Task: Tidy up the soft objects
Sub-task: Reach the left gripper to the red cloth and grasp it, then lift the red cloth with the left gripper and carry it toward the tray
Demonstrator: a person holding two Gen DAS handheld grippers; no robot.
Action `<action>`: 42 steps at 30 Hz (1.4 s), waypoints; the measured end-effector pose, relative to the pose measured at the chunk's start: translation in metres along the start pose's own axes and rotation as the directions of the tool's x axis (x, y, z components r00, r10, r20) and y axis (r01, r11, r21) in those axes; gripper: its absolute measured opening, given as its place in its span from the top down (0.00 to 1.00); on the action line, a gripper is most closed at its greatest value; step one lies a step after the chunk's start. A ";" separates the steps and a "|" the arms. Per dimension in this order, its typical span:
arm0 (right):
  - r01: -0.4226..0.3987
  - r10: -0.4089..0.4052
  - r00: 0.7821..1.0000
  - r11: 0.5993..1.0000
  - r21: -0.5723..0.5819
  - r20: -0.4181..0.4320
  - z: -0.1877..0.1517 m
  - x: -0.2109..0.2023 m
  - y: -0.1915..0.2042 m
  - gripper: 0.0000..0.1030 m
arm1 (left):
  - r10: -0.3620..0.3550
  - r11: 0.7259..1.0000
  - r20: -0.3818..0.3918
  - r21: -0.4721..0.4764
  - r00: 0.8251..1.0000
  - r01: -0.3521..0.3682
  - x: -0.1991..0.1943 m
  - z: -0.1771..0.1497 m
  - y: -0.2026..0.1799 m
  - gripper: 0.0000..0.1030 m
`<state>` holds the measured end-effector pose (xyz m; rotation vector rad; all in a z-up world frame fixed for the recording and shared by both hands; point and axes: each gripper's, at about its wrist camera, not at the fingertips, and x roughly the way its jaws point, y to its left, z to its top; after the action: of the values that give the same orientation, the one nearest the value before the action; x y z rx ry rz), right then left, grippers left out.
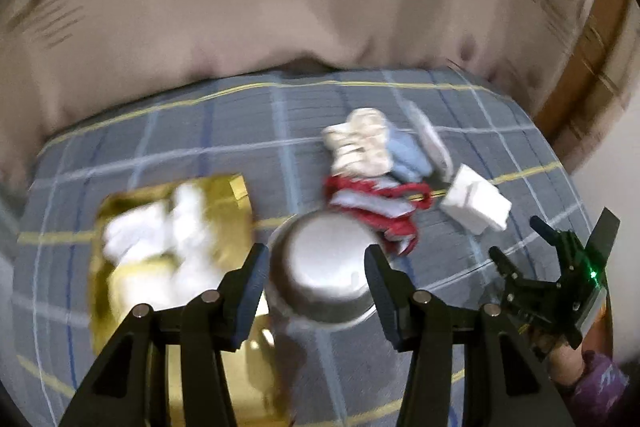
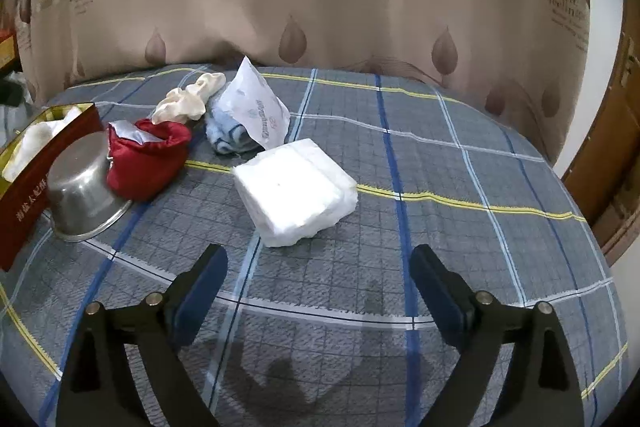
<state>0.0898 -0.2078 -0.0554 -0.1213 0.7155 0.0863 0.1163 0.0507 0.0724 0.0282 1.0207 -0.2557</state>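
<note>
My left gripper [image 1: 316, 263] is open and empty above an upturned steel bowl [image 1: 324, 267], which also shows in the right wrist view [image 2: 80, 195]. A gold-lined box [image 1: 120, 287] holds white cloth [image 1: 160, 231]; its red side shows in the right wrist view [image 2: 24, 207]. Beyond the bowl lie a red pouch [image 2: 148, 159], a cream cloth [image 2: 188, 99], a blue towel [image 2: 228, 137], a printed plastic packet [image 2: 256, 107] and a white tissue pack [image 2: 292, 187]. My right gripper [image 2: 320, 283] is open and empty, just short of the tissue pack. The left wrist view is blurred.
Everything lies on a bed with a grey plaid sheet [image 2: 460, 207]. A beige printed curtain [image 2: 320, 7] hangs behind it. A wooden door [image 2: 616, 147] stands at the right. The right gripper also shows in the left wrist view [image 1: 560, 267].
</note>
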 end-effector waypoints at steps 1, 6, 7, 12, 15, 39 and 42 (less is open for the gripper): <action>-0.006 0.006 1.000 1.000 0.009 -0.002 0.000 0.000 0.000 0.11 | -0.008 1.000 -0.013 0.027 1.000 0.009 0.007 0.006 -0.005 0.51; -0.043 0.043 0.999 0.998 0.043 -0.013 -0.001 0.003 -0.006 0.11 | -0.119 0.993 -0.090 -0.022 0.989 0.118 0.043 0.032 -0.007 0.51; -0.045 0.045 0.999 0.998 0.041 -0.012 -0.002 0.001 -0.005 0.11 | -0.148 0.988 -0.099 -0.062 0.984 0.142 0.051 0.038 -0.001 0.51; -0.064 0.064 0.998 0.997 0.042 -0.005 -0.003 -0.001 -0.006 0.11 | -0.237 0.955 -0.155 -0.221 0.959 0.200 0.088 0.053 0.026 0.51; -0.072 0.073 0.997 0.997 0.041 -0.010 -0.003 0.000 -0.006 0.11 | -0.249 0.950 -0.190 -0.239 0.950 0.201 0.107 0.058 0.032 0.51; -0.055 0.057 0.997 0.997 0.052 -0.044 -0.001 0.008 -0.008 0.05 | -0.343 0.922 -0.262 -0.277 0.902 0.270 0.141 0.056 0.009 0.93; -0.054 0.057 0.997 0.997 0.055 -0.050 -0.001 0.009 -0.009 0.05 | -0.345 0.923 -0.220 -0.257 0.912 0.288 0.126 0.057 -0.005 0.94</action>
<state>0.0969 -0.2163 -0.0619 -0.0520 0.7724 0.1174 0.2251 0.0127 -0.0041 -0.3166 1.3137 -0.4447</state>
